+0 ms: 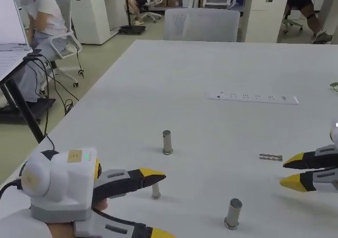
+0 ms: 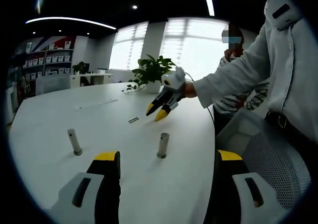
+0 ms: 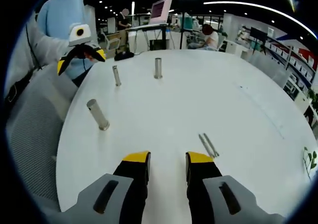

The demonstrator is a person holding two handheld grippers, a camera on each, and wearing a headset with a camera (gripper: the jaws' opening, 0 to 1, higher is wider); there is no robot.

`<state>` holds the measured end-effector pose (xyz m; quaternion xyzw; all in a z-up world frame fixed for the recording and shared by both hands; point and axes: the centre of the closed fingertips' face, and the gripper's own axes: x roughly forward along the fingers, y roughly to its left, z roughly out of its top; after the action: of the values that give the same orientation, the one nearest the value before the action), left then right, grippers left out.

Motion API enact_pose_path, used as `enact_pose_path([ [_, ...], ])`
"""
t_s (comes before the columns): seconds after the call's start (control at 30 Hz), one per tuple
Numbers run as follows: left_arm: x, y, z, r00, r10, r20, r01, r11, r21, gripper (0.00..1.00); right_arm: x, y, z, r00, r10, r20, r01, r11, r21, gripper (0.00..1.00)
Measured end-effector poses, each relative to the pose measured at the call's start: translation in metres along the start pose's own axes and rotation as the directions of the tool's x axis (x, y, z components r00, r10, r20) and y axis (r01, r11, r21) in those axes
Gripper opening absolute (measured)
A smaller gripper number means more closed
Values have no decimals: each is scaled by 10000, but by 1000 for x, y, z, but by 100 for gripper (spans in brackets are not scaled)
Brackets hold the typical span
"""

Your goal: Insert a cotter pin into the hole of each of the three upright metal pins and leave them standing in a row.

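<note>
On the tabletop [image 1: 211, 74], three metal pins [image 1: 167, 142] stand seemingly bare; cotter pins [image 1: 271, 157] lie loose at three o'clock by the open, empty right gripper [image 1: 283, 173]; left gripper [image 1: 158, 206] gapes empty too.

Three grey cylindrical metal pins [image 1: 167, 142] are seen standing upright, spaced apart; thin silver cotter pins [image 1: 271, 157] are laid flat to one side.
</note>
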<state>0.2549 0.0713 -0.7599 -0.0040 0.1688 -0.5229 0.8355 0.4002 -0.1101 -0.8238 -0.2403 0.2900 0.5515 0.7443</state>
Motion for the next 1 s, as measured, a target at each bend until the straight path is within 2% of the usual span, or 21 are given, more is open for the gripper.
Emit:
enact_pose_path([
  [0.27, -11, 6, -7, 9995, 318, -70, -319, 9994, -117, 78, 9, -26, -3, 9982, -41, -594, 30, 9998, -186, 30],
  [0.47, -22, 13, -10, 9981, 612, -96, -614, 9979, -204, 78, 16, -39, -5, 9961, 5, -887, -25, 9998, -216, 29],
  [0.77, -34, 18, -14, 9947, 1011, -163, -1015, 9944, -295, 78, 28, -53, -11, 9897, 144, -1424, -190, 9993, -314, 27],
  [1.0, -38, 20, -15, 9928, 1174, -216, -1182, 9923, -366, 78, 31, -57, -14, 9842, 269, -1750, -368, 9979, -535, 18],
])
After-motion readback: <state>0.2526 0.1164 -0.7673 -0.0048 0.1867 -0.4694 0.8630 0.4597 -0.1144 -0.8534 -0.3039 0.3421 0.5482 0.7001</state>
